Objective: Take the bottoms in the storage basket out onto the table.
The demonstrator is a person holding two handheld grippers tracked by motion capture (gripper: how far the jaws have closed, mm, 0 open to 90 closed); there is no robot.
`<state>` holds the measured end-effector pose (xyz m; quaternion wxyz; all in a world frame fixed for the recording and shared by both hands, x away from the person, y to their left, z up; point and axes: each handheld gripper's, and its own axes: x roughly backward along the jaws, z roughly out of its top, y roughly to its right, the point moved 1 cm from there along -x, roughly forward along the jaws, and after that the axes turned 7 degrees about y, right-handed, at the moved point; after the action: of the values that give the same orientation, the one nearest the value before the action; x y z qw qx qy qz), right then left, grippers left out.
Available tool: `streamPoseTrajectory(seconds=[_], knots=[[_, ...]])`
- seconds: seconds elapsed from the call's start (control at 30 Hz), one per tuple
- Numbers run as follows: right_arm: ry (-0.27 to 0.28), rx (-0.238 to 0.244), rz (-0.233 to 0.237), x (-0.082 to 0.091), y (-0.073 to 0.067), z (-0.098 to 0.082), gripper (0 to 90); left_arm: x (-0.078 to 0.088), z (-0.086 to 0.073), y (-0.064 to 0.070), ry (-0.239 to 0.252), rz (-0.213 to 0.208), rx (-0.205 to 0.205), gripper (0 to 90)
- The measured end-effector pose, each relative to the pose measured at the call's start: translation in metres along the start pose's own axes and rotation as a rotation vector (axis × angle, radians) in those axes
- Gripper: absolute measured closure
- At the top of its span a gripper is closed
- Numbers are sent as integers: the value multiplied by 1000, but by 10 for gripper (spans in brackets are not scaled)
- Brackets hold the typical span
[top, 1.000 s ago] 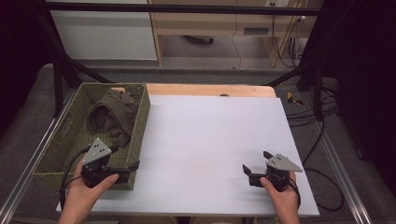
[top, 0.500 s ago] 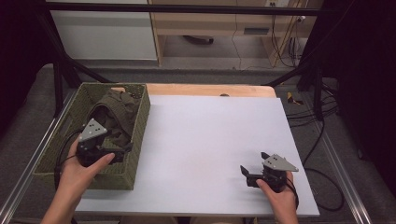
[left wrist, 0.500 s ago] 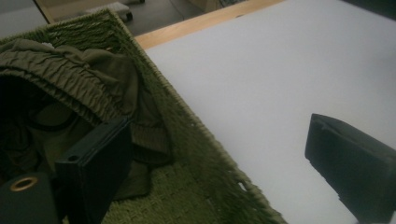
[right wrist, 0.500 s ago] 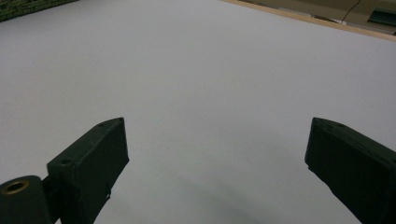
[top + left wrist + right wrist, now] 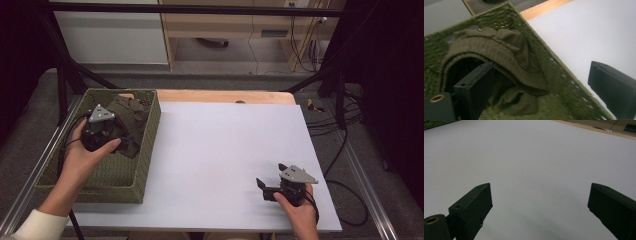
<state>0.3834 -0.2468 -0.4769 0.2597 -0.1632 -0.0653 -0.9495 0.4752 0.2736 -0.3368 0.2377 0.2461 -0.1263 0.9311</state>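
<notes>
An olive-green cloth hat (image 5: pixel 132 116) lies crumpled in the far part of a woven green basket (image 5: pixel 146 150) at the table's left. My left gripper (image 5: pixel 118 132) hovers inside the basket just over the hat, open. In the left gripper view, its jaws stand wide apart, the left one low beside the hat (image 5: pixel 506 50) and the right one out past the basket wall (image 5: pixel 564 75). My right gripper (image 5: pixel 270 176) rests near the front right of the white table top (image 5: pixel 225 145), open with nothing between its jaws. In the right gripper view, the right gripper (image 5: pixel 541 210) faces bare white surface.
A wooden strip (image 5: pixel 225 96) runs along the table's far edge. Metal rails flank the table on both sides, and cables (image 5: pixel 335 120) lie on the floor at the right. A dark frame post (image 5: pixel 62 85) stands behind the basket.
My left gripper has moved from the basket's near right corner forward into the basket, over the hat. The right gripper has drifted slightly toward the front edge.
</notes>
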Motion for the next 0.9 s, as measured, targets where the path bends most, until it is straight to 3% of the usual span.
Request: streamPoseTrajectory(seconds=[0.37,0.57,0.73,0.9], knots=[[-4,-2,7,-1,-1,0,58,-25,16,-23,-29,42,13,74],[-12,10,15,-2,-2,0,58,-46,17,-32,-52,54,48,73],[-17,18,17,-3,-3,0,58,-58,19,-34,-70,105,2,72],[-25,26,20,-4,-3,-1,58,-52,18,-32,-58,112,-3,79]])
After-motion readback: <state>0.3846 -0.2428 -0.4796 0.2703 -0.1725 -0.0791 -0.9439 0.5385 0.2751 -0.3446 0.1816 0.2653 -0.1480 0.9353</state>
